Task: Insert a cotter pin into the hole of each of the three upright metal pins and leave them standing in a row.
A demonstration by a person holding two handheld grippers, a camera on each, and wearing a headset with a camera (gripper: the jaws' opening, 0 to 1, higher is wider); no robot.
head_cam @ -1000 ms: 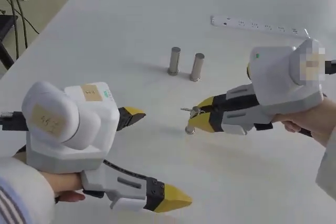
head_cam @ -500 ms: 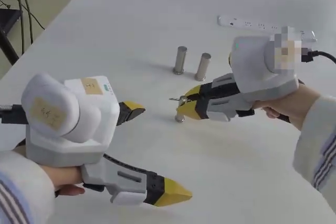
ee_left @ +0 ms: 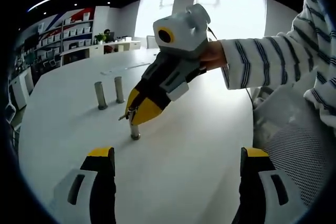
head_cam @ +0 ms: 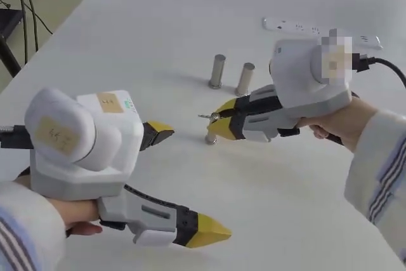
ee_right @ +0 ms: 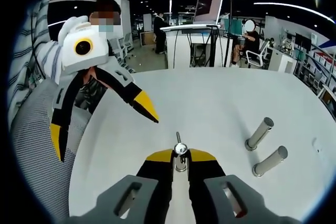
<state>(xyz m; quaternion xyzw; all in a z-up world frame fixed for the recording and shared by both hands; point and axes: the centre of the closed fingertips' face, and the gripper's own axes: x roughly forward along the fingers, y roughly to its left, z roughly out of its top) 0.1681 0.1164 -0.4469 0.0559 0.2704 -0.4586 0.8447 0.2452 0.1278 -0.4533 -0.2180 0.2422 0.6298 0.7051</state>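
Nearest, low in the head view: left claw (head_cam: 190, 185), white body and yellow-tipped black jaws, spread wide, gripping nothing, hovering over the white tabletop (head_cam: 127, 42). Further in: right claw (head_cam: 219, 125), clenched on a small silver cotter pin (head_cam: 206, 117), thin legs poking sideways past the jaw tips. Directly beneath those tips: a short grey upright metal pin (head_cam: 210, 138), upper part hidden by the jaws, so impossible to tell whether in the hole or short of it. Beyond: two more grey cylindrical metal pins (head_cam: 217, 71), upright, just beside each other, holes too small to make out. Farthest: a white power strip (head_cam: 304, 28).

Step in hand, by the look of it: the insertion. Keep the legs level and square to the hole. Advance slowly along their own line. Avoid any sideways shove, a free-standing pin being quick to topple. Consider steadying the base with the idle left claw before pressing home.
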